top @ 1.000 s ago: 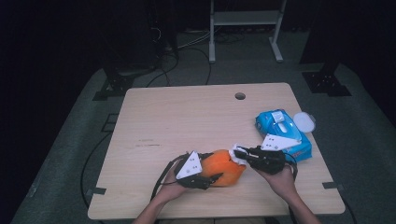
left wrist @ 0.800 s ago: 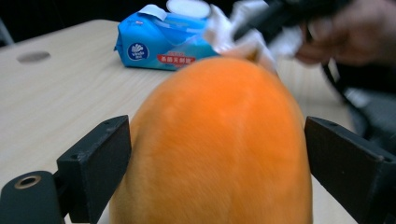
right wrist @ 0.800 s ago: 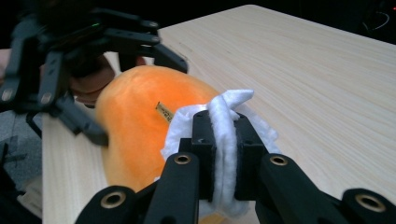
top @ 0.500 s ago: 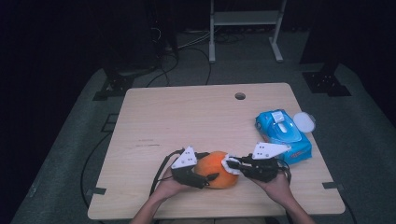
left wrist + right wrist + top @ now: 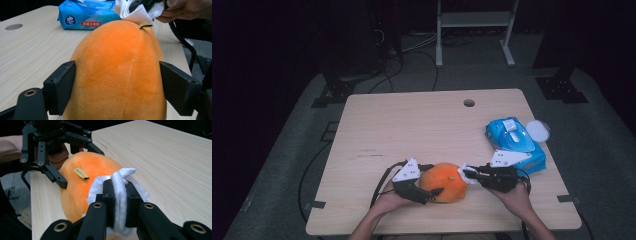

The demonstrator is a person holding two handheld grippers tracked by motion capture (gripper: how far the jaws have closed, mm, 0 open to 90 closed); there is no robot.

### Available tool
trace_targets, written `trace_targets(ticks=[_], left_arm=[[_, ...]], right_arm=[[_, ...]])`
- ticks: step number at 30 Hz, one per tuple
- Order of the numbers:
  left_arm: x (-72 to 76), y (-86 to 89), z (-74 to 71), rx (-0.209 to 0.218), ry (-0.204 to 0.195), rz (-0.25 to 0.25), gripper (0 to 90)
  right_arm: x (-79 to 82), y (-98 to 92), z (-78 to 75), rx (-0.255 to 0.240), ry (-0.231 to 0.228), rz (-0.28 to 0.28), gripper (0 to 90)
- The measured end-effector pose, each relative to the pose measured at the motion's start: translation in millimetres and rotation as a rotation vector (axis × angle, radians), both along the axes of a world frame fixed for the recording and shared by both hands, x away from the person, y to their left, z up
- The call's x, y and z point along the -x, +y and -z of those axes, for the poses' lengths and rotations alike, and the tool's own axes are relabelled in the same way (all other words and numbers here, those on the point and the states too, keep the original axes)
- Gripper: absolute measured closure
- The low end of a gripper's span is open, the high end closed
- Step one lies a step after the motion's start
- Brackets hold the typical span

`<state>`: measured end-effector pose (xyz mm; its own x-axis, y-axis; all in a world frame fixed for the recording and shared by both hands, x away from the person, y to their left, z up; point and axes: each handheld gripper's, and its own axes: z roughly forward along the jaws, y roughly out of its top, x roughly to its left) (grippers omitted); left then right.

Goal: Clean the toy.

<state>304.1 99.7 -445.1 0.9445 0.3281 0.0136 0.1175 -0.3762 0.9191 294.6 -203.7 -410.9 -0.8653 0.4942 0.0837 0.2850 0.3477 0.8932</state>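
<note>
An orange plush toy [image 5: 444, 181] lies near the table's front edge. My left gripper [image 5: 434, 180] holds it from the left, one black pad against each flank [image 5: 62, 87]. These jaws have just been opening, and the toy [image 5: 117, 62] still fills the gap between them. My right gripper [image 5: 468, 174] comes in from the right, shut on a folded white wipe [image 5: 120, 180]. It presses the wipe against the toy's end [image 5: 75, 187], beside a small yellow tag [image 5: 81, 173]. The left gripper [image 5: 81, 168] appears beyond the toy in the right gripper view.
A blue pack of wet wipes [image 5: 514, 142] lies at the table's right edge, just behind my right hand, with a round white lid [image 5: 538, 131] beside it. The wooden table [image 5: 412, 125] has a cable hole [image 5: 469, 103] at the back. Dark floor and stands surround it.
The left jaws stand wider around the toy than before. The right gripper with the wipe has shifted slightly toward me along the toy's end. Both hands stay almost in place.
</note>
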Motion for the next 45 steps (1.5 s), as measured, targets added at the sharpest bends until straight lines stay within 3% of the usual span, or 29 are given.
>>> trace_targets(ticks=[3,4,6,9,10,13,15,18,19,20,22,23,26,30,33,35,36,37,39,40,42,45], left_arm=[[0.1,-7.7,-1.3,-0.002,-0.016,-0.009,18.5],[1.2,-12.4,-2.1,-0.015,-0.025,-0.012,15.8],[2.1,-13.1,-2.2,-0.030,-0.031,-0.010,13.1],[0.6,-4.4,-2.2,-0.007,-0.008,-0.004,9.6],[-3.0,-0.4,-2.4,0.004,0.019,-0.024,8.2],[-6.5,0.6,-1.8,0.022,0.051,-0.029,15.0],[-4.0,-3.3,-3.3,0.004,0.024,-0.039,18.1],[5.5,-15.3,-9.3,-0.023,-0.039,-0.051,24.3],[5.5,-15.3,-9.3,-0.023,-0.039,-0.051,24.3],[11.8,-20.8,-12.8,-0.048,-0.075,-0.039,23.5],[12.1,-20.5,-13.3,-0.054,-0.074,-0.034,20.3],[8.8,-16.7,-11.4,-0.024,-0.042,-0.037,16.7],[5.6,-15.4,-9.9,0.000,-0.011,-0.048,19.8],[10.1,-22.6,-12.0,-0.017,-0.036,-0.049,21.0],[13.4,-23.2,-12.4,-0.043,-0.067,-0.025,17.9],[10.4,-18.2,-11.7,-0.027,-0.047,-0.020,16.7],[6.9,-15.0,-10.7,-0.001,-0.008,-0.030,17.0],[6.9,-15.0,-10.7,-0.001,-0.008,-0.030,18.1],[11.4,-21.1,-12.7,-0.010,-0.042,-0.030,20.9],[11.4,-21.1,-12.7,-0.010,-0.042,-0.030,21.2],[16.6,-26.8,-15.0,-0.032,-0.083,-0.011,21.5],[16.8,-24.7,-14.3,-0.032,-0.083,-0.003,21.5]], right_arm=[[1.2,3.9,-2.5,-0.024,-0.003,0.002,81.1],[4.5,15.0,-5.7,-0.010,-0.029,-0.019,81.0],[5.7,18.7,-6.3,-0.004,-0.039,-0.026,81.0],[4.9,18.8,-4.8,-0.011,-0.027,-0.042,81.0],[2.4,11.7,-2.5,-0.017,-0.016,-0.027,81.0],[-2.0,2.9,-0.8,-0.030,-0.001,-0.001,81.0],[-2.4,2.8,-1.5,-0.036,0.001,0.004,81.0],[2.7,13.8,-10.7,-0.054,-0.040,-0.020,81.0],[2.7,13.8,-10.7,-0.054,-0.040,-0.020,81.0],[5.4,21.2,-13.9,-0.063,-0.045,-0.045,81.0],[6.7,23.8,-13.5,-0.040,-0.064,-0.052,81.0],[6.6,21.3,-11.3,-0.039,-0.059,-0.053,81.0],[5.2,13.3,-9.0,-0.015,-0.058,-0.014,81.1],[7.2,17.6,-12.3,-0.010,-0.084,-0.008,81.1],[9.2,25.7,-14.2,-0.032,-0.089,-0.051,81.1],[8.9,25.8,-13.4,-0.016,-0.096,-0.059,81.1],[7.2,21.1,-11.4,-0.012,-0.084,-0.043,81.1],[7.2,21.1,-11.4,-0.012,-0.084,-0.043,81.1],[6.9,19.3,-12.1,-0.011,-0.089,-0.018,81.1],[7.9,21.3,-13.5,-0.012,-0.100,-0.021,81.1],[11.1,27.2,-16.3,-0.018,-0.114,-0.041,81.1],[13.2,31.4,-17.6,0.002,-0.121,-0.054,81.1]])
